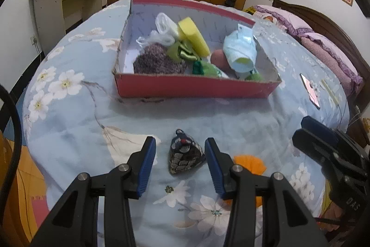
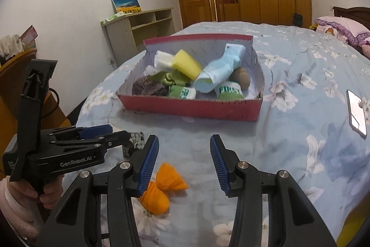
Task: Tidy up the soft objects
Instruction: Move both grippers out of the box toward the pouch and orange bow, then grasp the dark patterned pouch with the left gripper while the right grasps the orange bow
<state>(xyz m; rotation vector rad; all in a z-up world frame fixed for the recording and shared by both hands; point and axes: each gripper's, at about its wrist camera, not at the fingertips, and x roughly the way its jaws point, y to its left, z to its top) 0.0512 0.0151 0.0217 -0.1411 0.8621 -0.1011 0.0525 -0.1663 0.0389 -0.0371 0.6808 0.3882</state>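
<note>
Left wrist view: left gripper (image 1: 179, 161) wide open, holding nothing, its pads either side of the dark pouch (image 1: 185, 155) at lower centre but apart from it; best to lower until the pads flank its middle, then close gently so the soft cloth doesn't slip out. Right gripper (image 2: 184, 160) also wide open and empty, orange bundle (image 2: 161, 191) just by its left pad at bottom centre. Box (image 1: 196, 87) sits mid-frame, already holding socks, sponge (image 1: 193, 36).

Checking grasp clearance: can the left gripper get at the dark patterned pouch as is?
Probably yes. The left gripper is open, fingers either side of the dark patterned pouch, nothing between them. The orange pouch lies just outside its right finger.
</note>
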